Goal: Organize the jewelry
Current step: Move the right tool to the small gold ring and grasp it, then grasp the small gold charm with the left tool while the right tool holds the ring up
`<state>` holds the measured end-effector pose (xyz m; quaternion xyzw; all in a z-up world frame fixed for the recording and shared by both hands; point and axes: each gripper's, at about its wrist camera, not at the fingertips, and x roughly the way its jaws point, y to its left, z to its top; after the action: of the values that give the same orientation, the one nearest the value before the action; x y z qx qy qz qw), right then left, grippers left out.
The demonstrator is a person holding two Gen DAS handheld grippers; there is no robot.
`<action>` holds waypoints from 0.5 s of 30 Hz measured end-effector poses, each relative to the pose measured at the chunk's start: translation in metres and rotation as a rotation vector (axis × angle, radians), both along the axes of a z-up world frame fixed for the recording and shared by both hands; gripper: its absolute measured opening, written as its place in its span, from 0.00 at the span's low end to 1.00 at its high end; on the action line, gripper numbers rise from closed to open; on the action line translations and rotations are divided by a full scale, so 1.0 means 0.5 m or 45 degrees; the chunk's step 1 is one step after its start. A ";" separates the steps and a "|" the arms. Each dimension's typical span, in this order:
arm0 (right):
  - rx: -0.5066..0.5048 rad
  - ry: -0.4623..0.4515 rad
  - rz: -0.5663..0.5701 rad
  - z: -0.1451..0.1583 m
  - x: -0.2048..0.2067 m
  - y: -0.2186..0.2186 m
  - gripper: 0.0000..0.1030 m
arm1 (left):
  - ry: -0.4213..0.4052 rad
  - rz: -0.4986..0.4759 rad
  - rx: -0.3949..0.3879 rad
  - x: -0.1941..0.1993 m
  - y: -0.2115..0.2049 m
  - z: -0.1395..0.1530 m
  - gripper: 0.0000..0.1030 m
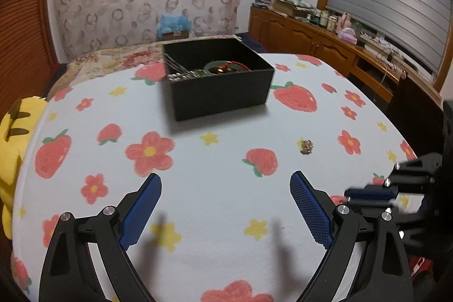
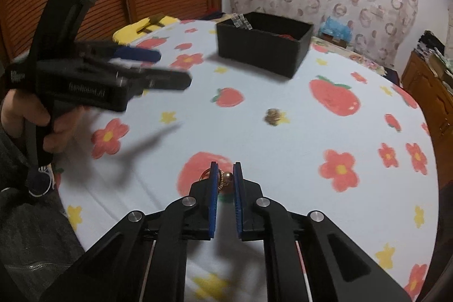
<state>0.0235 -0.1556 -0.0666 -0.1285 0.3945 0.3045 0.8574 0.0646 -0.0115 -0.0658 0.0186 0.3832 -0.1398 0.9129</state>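
Right wrist view: my right tool [image 2: 225,174] is narrow, pinching a gold earring [image 2: 223,179]; the box [image 2: 263,53] lies ahead, slightly right; left tool [image 1: 226,205] wide, empty.

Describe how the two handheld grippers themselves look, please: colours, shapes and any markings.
Both are black plastic linkages with round silver pivot bolts. The left gripper and the right gripper carry flat blue fingers with a fine grid texture. The left gripper's body bears pale lettering, too blurred to read, above a black pistol-style handle.
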 end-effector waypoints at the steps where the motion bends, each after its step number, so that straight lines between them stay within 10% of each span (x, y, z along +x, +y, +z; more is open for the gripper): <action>1: -0.001 -0.011 -0.015 0.004 0.003 -0.007 0.11 | 0.004 -0.011 0.002 0.003 -0.006 -0.001 0.86; 11: 0.036 -0.077 -0.169 0.030 0.059 -0.089 0.11 | -0.009 -0.144 0.016 0.027 -0.084 0.005 0.86; 15: 0.048 -0.085 -0.217 0.032 0.074 -0.112 0.11 | 0.005 -0.193 0.033 0.038 -0.116 0.005 0.71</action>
<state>0.0607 -0.2116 -0.0505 -0.0883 0.3695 0.2335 0.8951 0.0834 -0.0695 -0.0635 0.0592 0.3844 -0.2036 0.8985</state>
